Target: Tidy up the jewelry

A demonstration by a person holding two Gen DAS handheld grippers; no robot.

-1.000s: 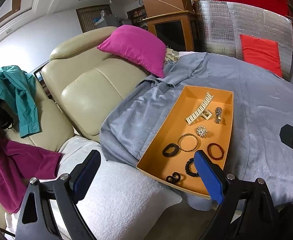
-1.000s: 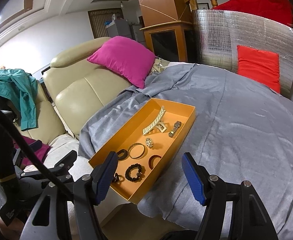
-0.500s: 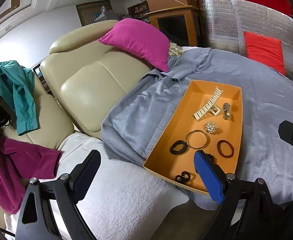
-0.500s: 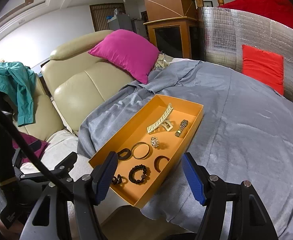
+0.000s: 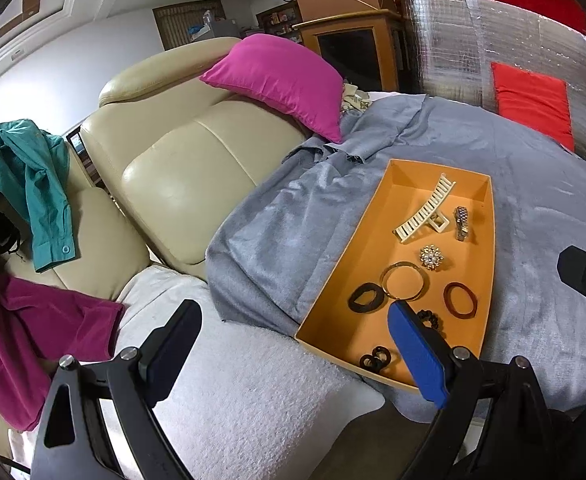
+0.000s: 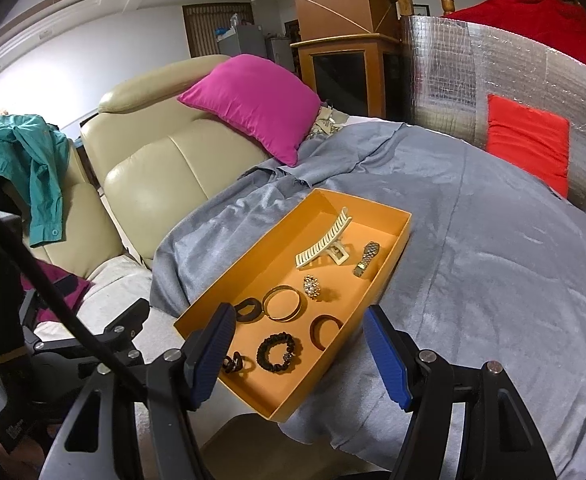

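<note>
An orange tray (image 5: pixel 377 208) (image 6: pixel 253 252) lies on a grey cloth. In it are a cream hair claw (image 5: pixel 423 210) (image 6: pixel 323 244), a small watch (image 5: pixel 461 223) (image 6: pixel 366 259), a sparkly brooch (image 5: pixel 430 257) (image 6: pixel 312 287), a gold bangle (image 5: pixel 404 281) (image 6: pixel 283 303), a brown ring bangle (image 5: pixel 460 299) (image 6: pixel 325 331), black hair ties (image 5: pixel 367 298) (image 6: pixel 275 353) and a small black link (image 5: pixel 375 359) (image 6: pixel 235 363). My left gripper (image 5: pixel 293 352) is open and empty, near the tray's near end. My right gripper (image 6: pixel 299 356) is open and empty over that near end.
The grey cloth (image 6: pixel 493 272) covers a table. A cream leather sofa (image 5: pixel 181 160) with a magenta cushion (image 5: pixel 281 80) stands left. A white towel (image 5: pixel 253 392) lies below. A teal shirt (image 5: pixel 33 176) and magenta cloth (image 5: pixel 25 332) hang left. A foil panel (image 6: pixel 493 80) with a red cushion (image 6: pixel 527 144) stands behind.
Both grippers have moved slightly forward and down towards the tray; it sits larger and nearer in both views. Both stay open. The jewelry has not moved.
</note>
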